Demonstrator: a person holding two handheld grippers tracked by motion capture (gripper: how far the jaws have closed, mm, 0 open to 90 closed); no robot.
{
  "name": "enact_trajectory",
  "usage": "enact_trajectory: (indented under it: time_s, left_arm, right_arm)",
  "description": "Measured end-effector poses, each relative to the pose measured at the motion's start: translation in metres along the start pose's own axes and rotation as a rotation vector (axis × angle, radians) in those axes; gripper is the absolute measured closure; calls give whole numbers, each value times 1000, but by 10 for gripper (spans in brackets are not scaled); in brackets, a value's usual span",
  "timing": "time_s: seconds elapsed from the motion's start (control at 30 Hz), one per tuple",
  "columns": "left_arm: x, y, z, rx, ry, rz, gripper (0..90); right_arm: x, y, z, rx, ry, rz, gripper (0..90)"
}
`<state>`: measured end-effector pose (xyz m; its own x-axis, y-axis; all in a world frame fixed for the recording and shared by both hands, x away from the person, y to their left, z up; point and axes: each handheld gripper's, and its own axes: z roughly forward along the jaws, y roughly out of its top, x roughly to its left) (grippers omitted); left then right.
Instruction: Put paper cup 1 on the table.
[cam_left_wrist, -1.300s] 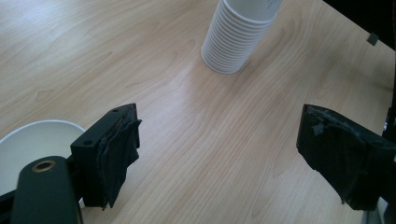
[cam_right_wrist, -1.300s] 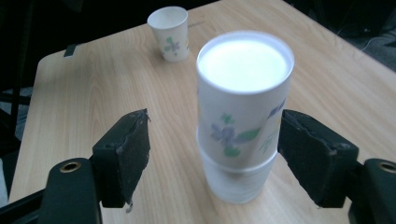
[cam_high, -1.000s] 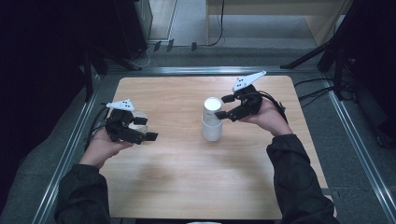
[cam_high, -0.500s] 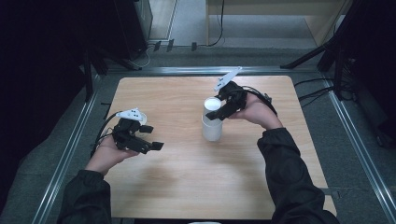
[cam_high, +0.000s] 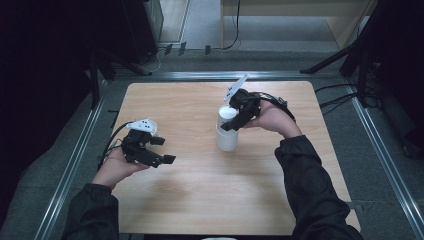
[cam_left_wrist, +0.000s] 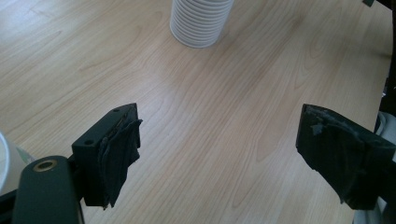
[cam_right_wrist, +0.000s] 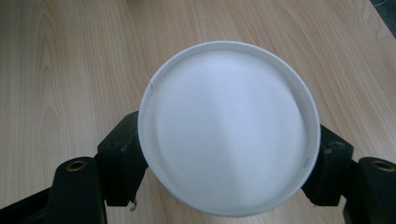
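A stack of white paper cups (cam_high: 227, 131) stands upside down near the middle of the table (cam_high: 190, 210), a little toward its far edge, bases up so that the top one can be pinched and lifted off. The right gripper (cam_high: 233, 118) comes at it from the right edge, tilted downward, and its jaws have just been closing, with the pads now against both sides of the top cup (cam_right_wrist: 229, 128). The left gripper (cam_high: 159, 151) rests palm-up near the left edge, jaws well apart and empty, apparently waiting.
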<state>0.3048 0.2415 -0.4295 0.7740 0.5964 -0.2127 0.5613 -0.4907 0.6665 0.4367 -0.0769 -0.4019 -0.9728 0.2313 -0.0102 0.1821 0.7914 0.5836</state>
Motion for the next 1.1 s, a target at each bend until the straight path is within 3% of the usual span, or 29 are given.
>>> enact_trajectory:
  time_s: [0.3,0.7,1.1]
  left_arm:
    - [-1,1,4,9,3,30,144]
    - [0,1,7,19,-3,31,144]
    - [-1,1,10,29,-18,33,144]
  right_arm:
    - [0,-3,-2,-14,3,12,299]
    - [0,-6,-8,-25,-1,27,302]
    - [2,-4,-22,-83,-3,37,309]
